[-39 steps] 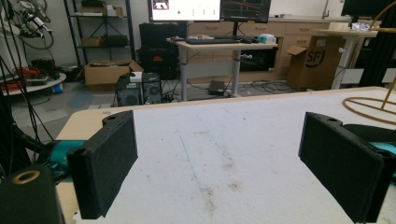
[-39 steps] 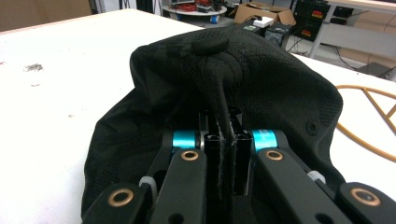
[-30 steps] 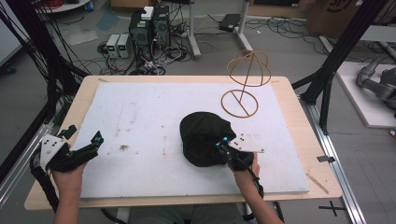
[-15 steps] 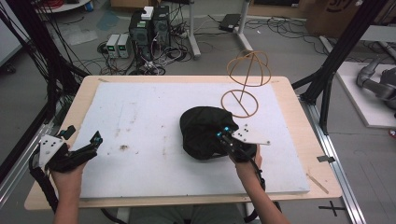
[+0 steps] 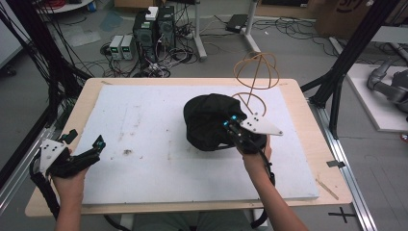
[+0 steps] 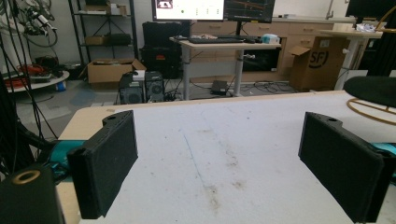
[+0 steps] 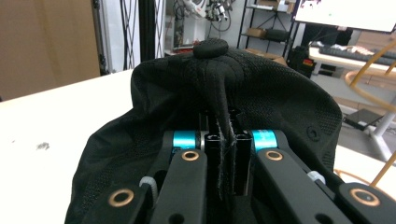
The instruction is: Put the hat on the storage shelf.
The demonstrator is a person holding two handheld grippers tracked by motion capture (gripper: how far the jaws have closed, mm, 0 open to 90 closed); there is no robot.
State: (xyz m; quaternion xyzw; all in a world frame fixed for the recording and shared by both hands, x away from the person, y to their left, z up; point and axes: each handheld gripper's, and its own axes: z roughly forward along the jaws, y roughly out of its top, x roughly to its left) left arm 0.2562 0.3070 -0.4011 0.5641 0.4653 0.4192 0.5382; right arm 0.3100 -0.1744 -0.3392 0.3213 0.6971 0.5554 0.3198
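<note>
The room is a busy lab with desks, screens, boxes and lots of cables on the floor. In the middle is a wooden table (image 5: 308,144) with a white board (image 5: 159,130) on top.

A black cap (image 5: 209,120) sits a little right of the middle of the board. From the cap, a gold wire stand (image 5: 255,79) rises at about 1 o'clock, near the far right edge. The stand has a round ring at the bottom and a ball shape on top.

The right gripper (image 5: 231,124) is at the cap's near right side. Its jaws are closed tight on a fold of the cap's cloth, just below the top button (image 7: 210,48). So the right hand has the cap, and the stand is close by it.

The left gripper (image 5: 91,149) is far away at the near left corner, at about 8 o'clock from the cap. Its jaws are spread wide and hold nothing.

I think the cap may go onto the stand, so the right hand would lift it toward 1 o'clock.
</note>
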